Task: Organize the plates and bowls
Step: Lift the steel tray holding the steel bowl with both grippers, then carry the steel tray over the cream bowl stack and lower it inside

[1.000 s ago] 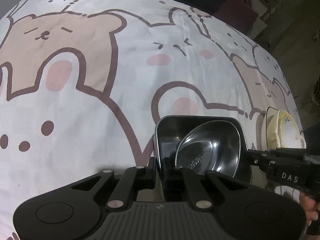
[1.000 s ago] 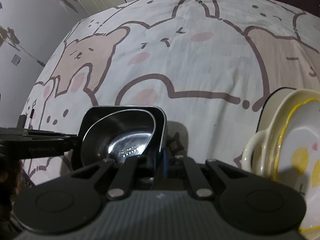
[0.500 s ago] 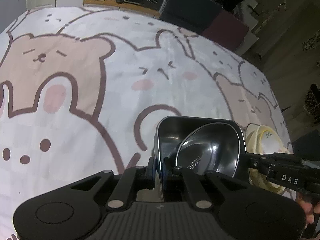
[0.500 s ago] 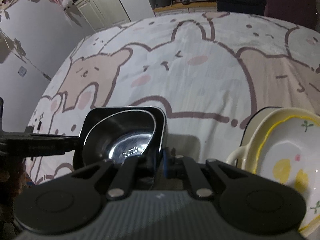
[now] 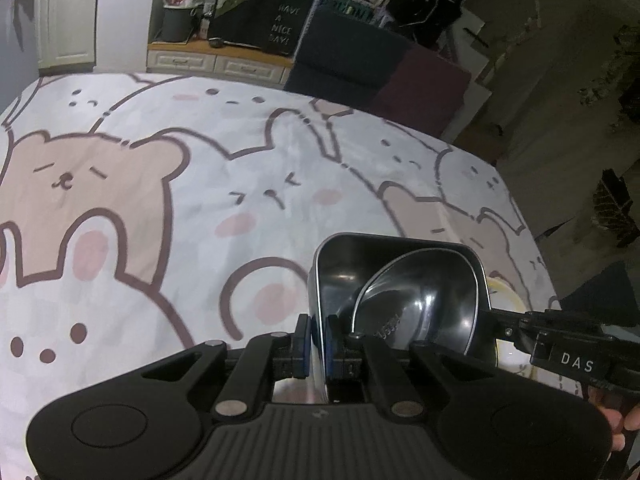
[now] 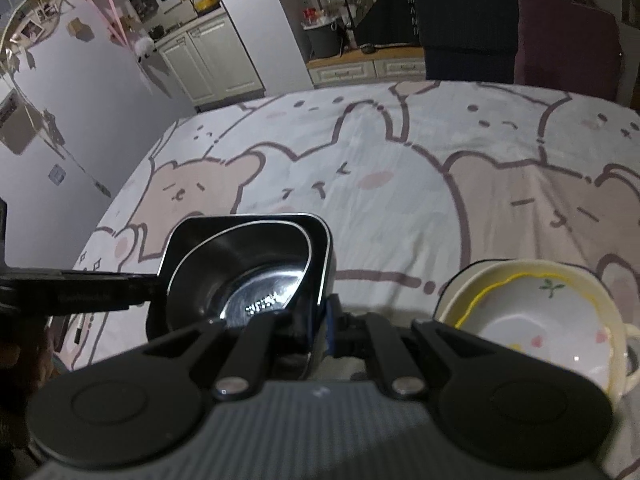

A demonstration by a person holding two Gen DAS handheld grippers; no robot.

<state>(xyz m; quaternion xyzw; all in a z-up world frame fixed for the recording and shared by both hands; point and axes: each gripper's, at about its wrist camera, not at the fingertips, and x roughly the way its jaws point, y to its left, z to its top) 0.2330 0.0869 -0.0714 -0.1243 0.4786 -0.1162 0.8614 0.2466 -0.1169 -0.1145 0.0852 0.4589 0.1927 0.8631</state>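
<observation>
A square steel tray [image 5: 340,276] with a round steel bowl [image 5: 424,304] inside it is held in the air above the bear-print cloth [image 5: 160,200]. My left gripper [image 5: 317,344] is shut on the tray's left wall. My right gripper [image 6: 323,324] is shut on the tray's right wall [image 6: 326,276]; the bowl [image 6: 256,280] shows there too. The right gripper also shows at the right of the left wrist view [image 5: 496,326]. A cream handled dish [image 6: 460,284] holding a yellow-rimmed plate [image 6: 536,316] sits on the cloth, right of the tray.
The cloth-covered table ends at its far edge [image 6: 440,84]. Behind it stand a dark blue chair [image 6: 468,28], a maroon chair [image 6: 568,44] and white cabinets [image 5: 68,20]. The cream dish peeks out under the tray in the left wrist view [image 5: 506,292].
Both grippers have lifted the tray with the bowl upward and tilted up, so more of the room shows. The cream dish has dropped lower in both views.
</observation>
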